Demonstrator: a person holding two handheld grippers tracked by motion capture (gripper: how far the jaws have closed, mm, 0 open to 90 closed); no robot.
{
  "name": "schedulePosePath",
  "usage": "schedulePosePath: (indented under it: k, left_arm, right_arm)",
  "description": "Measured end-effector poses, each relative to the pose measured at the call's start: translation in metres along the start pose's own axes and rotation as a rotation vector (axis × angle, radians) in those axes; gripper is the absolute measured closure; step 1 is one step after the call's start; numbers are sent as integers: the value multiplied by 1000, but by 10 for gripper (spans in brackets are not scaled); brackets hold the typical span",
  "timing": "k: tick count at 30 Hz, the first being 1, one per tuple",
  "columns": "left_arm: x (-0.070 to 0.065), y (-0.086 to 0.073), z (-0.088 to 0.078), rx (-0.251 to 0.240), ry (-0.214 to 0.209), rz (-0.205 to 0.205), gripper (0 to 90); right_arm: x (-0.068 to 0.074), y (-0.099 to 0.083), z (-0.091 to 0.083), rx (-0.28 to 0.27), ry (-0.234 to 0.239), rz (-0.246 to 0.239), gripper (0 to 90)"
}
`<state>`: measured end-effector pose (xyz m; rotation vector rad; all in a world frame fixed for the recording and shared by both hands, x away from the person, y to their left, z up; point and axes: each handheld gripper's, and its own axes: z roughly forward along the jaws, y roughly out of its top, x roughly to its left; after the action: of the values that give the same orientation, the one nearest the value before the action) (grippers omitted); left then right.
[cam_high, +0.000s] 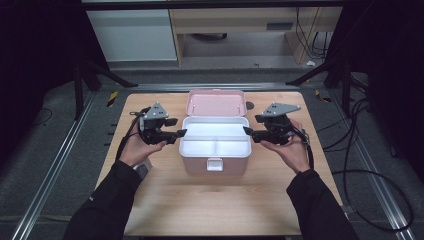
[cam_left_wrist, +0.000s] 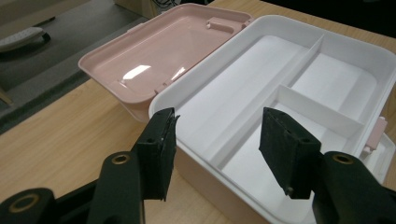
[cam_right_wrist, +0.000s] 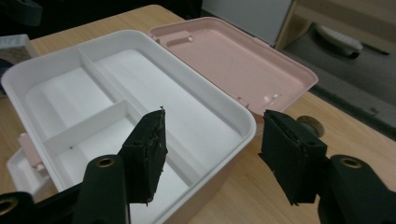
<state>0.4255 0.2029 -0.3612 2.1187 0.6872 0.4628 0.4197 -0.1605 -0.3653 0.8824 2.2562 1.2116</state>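
A pink box sits open at the table's middle, its pink lid laid back flat behind it. A white tray with thin dividers rests in the box; its compartments hold nothing. My left gripper hovers at the tray's left end, jaws open and bare. My right gripper hovers at the tray's right end, also open and bare. In the left gripper view the pads stand apart over the tray's rim. In the right gripper view the pads straddle the tray's corner.
The wooden table has free room in front of the box. A small dark round object lies by the lid's right side, seen also as a knob-like thing. Something grey lies under my left wrist. Cables trail at the right.
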Motion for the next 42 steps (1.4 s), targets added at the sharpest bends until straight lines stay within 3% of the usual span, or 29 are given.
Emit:
schedulePosePath:
  k: [4, 7, 9, 12, 15, 18, 22, 26, 33, 36, 42]
  left_arm:
    - [7, 11, 6, 58, -27, 33, 468]
    - [13, 15, 10, 72, -64, 53, 468]
    - [15, 18, 13, 87, -77, 90, 445]
    - [18, 21, 16, 98, -121, 90, 441]
    - [21, 24, 22, 153, -151, 137, 447]
    - [22, 25, 28, 201, -159, 176, 459]
    - [22, 23, 38, 245, -180, 205, 486]
    - [17, 19, 49, 321, -198, 283, 513]
    - [16, 17, 60, 365, -244, 322, 586]
    - [15, 15, 66, 369, -253, 318, 611]
    - [17, 19, 75, 430, -272, 347, 672]
  right_arm:
    - [-6, 13, 4, 25, 39, -26, 415]
    - [-10, 19, 8, 47, 64, -56, 413]
    - [-12, 22, 11, 62, 89, -75, 420]
    - [-14, 26, 17, 102, 118, -110, 435]
    - [-15, 29, 22, 126, 155, -132, 454]
    - [-14, 32, 28, 169, 197, -185, 478]
    - [-14, 33, 35, 223, 239, -234, 527]
    - [-17, 29, 44, 286, 275, -276, 585]
    - [-17, 20, 56, 364, 327, -343, 639]
    - [-15, 16, 63, 408, 339, -371, 660]
    - [-11, 13, 74, 441, 355, -403, 720]
